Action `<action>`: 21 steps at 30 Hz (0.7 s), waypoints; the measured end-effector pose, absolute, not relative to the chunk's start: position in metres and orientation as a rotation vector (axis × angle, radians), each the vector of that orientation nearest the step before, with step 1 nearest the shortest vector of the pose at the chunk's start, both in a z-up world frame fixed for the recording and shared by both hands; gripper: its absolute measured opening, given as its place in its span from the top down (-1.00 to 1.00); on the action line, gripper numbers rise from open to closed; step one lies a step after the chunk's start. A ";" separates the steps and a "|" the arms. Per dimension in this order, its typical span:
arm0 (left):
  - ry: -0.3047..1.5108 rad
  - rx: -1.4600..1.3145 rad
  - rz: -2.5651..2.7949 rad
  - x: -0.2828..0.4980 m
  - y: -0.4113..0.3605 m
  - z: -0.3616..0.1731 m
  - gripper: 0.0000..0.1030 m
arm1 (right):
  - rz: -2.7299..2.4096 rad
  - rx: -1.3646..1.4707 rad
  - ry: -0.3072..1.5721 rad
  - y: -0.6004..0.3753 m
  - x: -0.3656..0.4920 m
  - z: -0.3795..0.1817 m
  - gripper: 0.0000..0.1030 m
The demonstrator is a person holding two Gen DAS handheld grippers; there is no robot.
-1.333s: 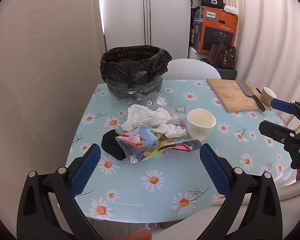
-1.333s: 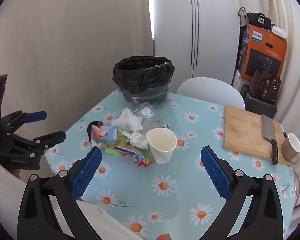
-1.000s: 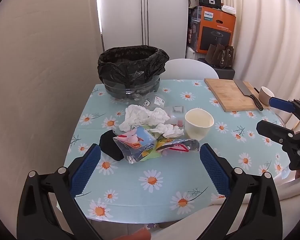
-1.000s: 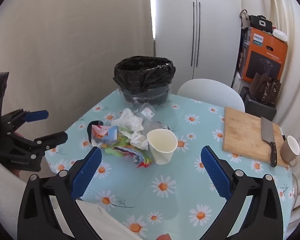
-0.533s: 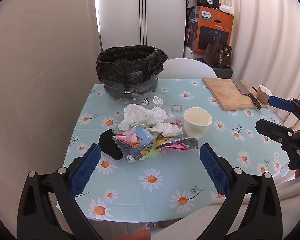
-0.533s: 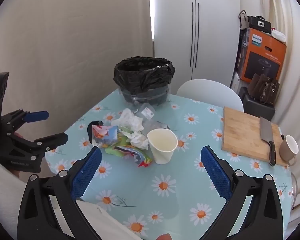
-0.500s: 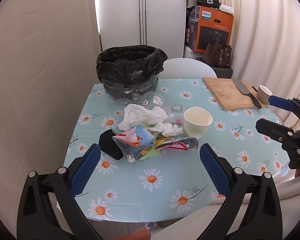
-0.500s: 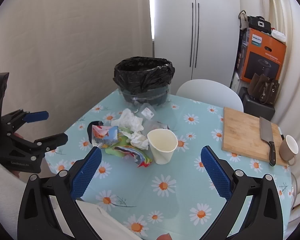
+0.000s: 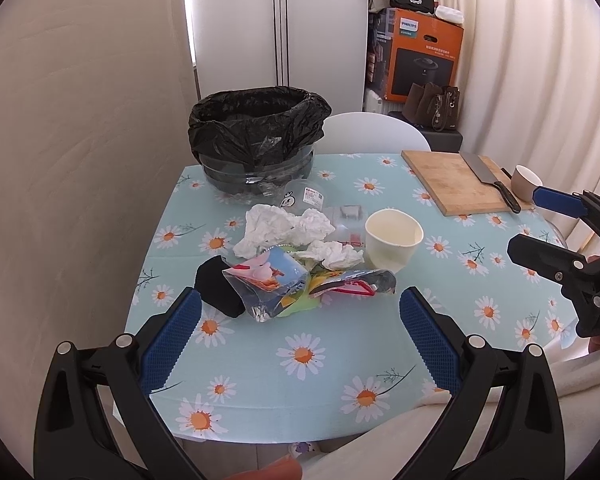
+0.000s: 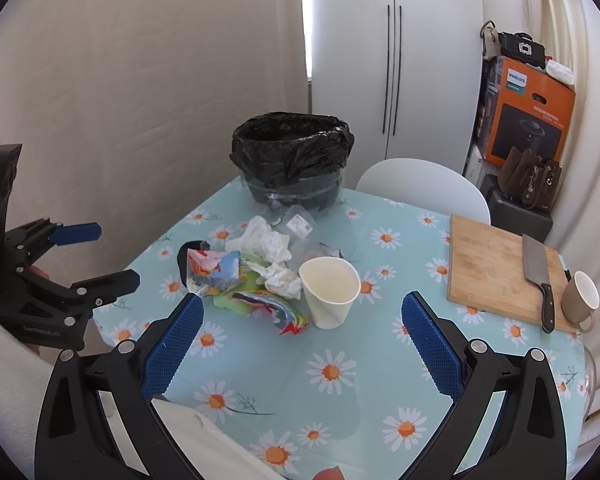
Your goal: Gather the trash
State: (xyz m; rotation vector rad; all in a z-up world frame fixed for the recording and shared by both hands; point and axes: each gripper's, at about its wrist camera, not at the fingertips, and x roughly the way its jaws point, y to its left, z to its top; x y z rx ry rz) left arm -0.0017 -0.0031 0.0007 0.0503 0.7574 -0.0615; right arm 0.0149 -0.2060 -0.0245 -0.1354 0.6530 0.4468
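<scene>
Both tools hover short of the tabletop, nothing yet taken: the left hand-held gripper has its jaws spread wide and empty, and the right hand-held gripper is likewise spread and empty. The trash lies heaped in the middle of the tabletop, just in front of the bin, which stands at the far edge with its black liner open. Going from the left of the heap: a black scrap lies partly under a glossy pouch, so a pinch on the pouch could drag the scrap off or let the slick film slip free. The tissues are loose and light; a shallow grab may take only one wad and shed the rest on the way to the bin. A clear wrapper behind them is hard to see and could be missed. The cup stands upright just beside the heap; a sideways sweep could tip it, and a hard squeeze could crush its thin wall. Further right the board, knife and mug are not trash, and a wide swing of the right tool might knock them
</scene>
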 end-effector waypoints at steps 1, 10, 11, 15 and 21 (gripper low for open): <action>0.757 0.052 -0.063 -0.001 -0.004 0.001 -0.89 | 0.447 -0.135 0.653 -0.206 0.015 -0.025 -0.85; 0.754 0.055 -0.068 -0.001 0.000 -0.002 -0.89 | 0.453 -0.138 0.653 -0.205 0.015 -0.026 -0.85; 0.754 0.055 -0.069 -0.001 -0.001 -0.002 -0.89 | 0.456 -0.137 0.655 -0.205 0.015 -0.026 -0.85; 0.757 0.060 -0.072 -0.001 -0.002 -0.003 -0.89 | 0.455 -0.138 0.655 -0.204 0.015 -0.027 -0.85; 0.755 0.058 -0.077 -0.001 -0.003 -0.004 -0.89 | 0.458 -0.139 0.656 -0.204 0.014 -0.027 -0.85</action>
